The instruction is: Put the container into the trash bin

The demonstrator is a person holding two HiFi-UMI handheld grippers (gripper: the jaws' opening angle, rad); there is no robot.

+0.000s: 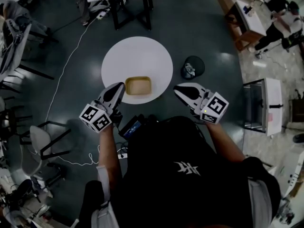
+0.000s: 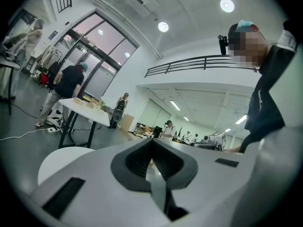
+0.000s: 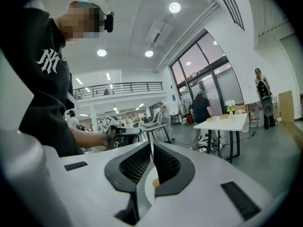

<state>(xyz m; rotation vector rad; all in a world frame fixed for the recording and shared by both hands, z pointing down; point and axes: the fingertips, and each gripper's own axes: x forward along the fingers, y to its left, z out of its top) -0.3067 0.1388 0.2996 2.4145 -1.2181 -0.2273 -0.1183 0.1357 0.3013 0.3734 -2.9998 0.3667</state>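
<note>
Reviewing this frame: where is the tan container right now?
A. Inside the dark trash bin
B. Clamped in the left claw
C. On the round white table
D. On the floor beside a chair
C: the head view shows the container resting on the round white table, between the shut left claw and right claw, with neither gripping it.
</note>
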